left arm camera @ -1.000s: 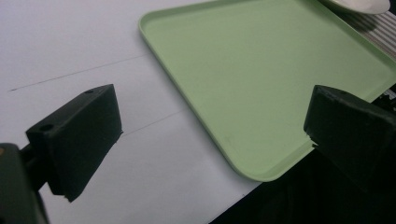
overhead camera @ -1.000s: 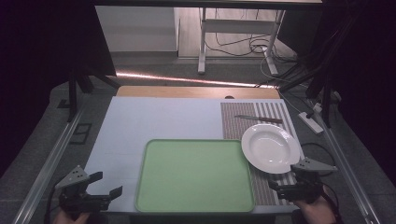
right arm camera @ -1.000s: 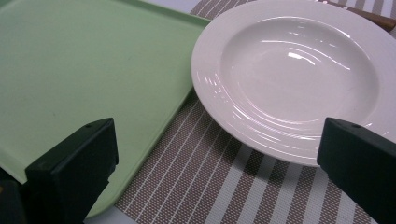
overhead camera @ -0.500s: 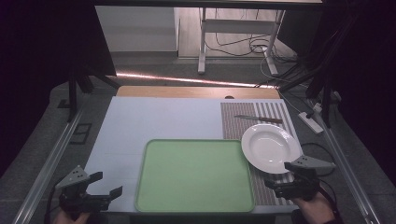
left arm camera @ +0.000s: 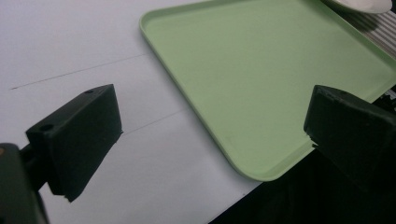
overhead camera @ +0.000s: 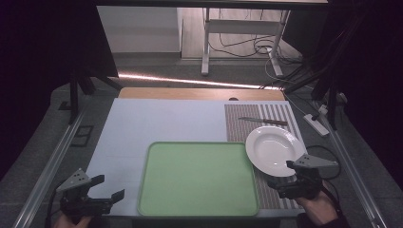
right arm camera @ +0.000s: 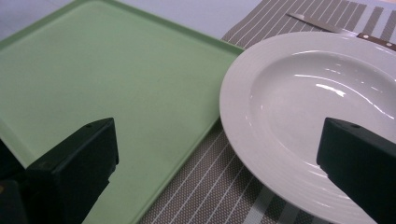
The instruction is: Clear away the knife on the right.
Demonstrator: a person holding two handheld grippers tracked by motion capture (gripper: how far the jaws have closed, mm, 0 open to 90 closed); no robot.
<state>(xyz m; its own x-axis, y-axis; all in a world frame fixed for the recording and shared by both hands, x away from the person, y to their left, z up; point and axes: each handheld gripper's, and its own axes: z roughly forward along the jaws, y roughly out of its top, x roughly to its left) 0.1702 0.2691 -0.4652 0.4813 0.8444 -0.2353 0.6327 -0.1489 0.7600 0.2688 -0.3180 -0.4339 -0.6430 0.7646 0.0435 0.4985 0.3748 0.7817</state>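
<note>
Plate [overhead camera: 274, 150] and tray [overhead camera: 198, 178] lay side by side on the tabletop [overhead camera: 161, 121] in front of you, the white plate resting on a striped placemat [overhead camera: 263, 118] at the right, its rim just beside the green tray's right edge. Your right tool [overhead camera: 281, 183] hovered low at the near right corner, just beside the plate's near rim and not touching it, with its jaws spread wide apart and holding nothing. In the right gripper view those black jaws framed the plate [right arm camera: 308, 116] on one side and the tray [right arm camera: 107, 88] on the other, with the placemat [right arm camera: 210, 186] showing between them. A knife [overhead camera: 263, 121] lay flat on the placemat beyond the plate, well clear of your tool; in the right gripper view its blade and dark handle [right arm camera: 336, 30] passed just behind the plate's far rim. Your left tool [overhead camera: 102, 187] sat at the near left corner of the tabletop, near the tray's left edge, and its jaws also stood wide apart and empty. In the left gripper view they looked over the tray's near corner [left arm camera: 261, 93] and the bare pale surface [left arm camera: 70, 42] beside it. The tray carried nothing on it.
</note>
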